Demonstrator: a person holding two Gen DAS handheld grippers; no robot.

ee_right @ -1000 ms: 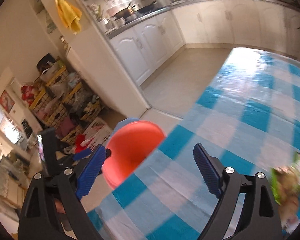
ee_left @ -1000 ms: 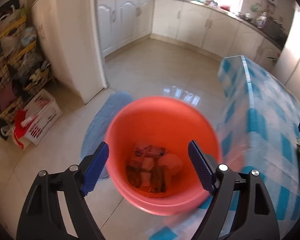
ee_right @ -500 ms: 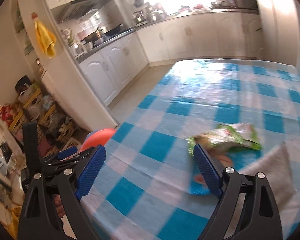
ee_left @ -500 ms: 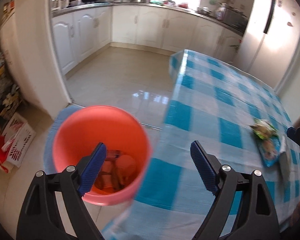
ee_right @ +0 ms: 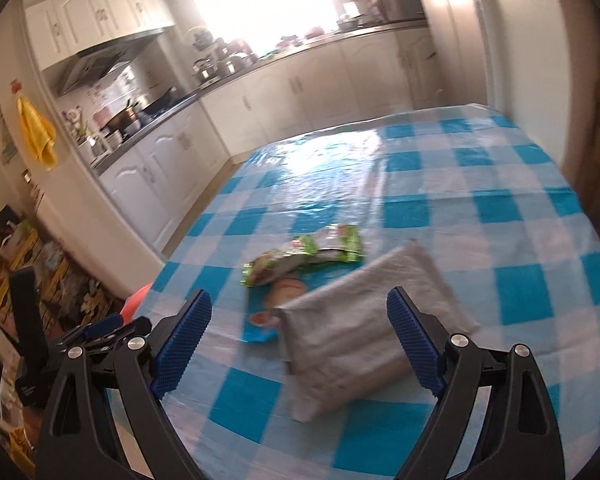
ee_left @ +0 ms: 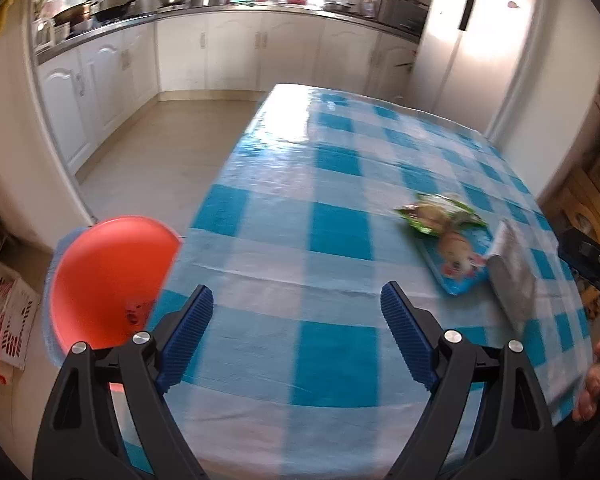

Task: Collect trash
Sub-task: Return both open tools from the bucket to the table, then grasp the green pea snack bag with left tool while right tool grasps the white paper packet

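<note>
Both tools are spread wide and hold nothing: the left tool (ee_left: pixel 296 332) hangs over the near edge of the checked desk (ee_left: pixel 332 184), the right tool (ee_right: pixel 300 336) over a grey cloth (ee_right: pixel 364 320). A green wrapper (ee_right: pixel 312 254) and a blue wrapper (ee_right: pixel 262 322) lie on the desk just beyond the right tool, touching the cloth. An orange bucket (ee_left: pixel 108 276) stands on the floor beside the desk, left of the left tool.

The worktop (ee_right: pixel 420 212) wears a blue-and-white check. On it lie a green wrapper (ee_right: pixel 304 258), a blue packet (ee_left: pixel 456 260) (cartoon print) and a grey cloth (ee_right: pixel 356 332). The bucket (ee_left: pixel 108 276) is orange-red.
</note>
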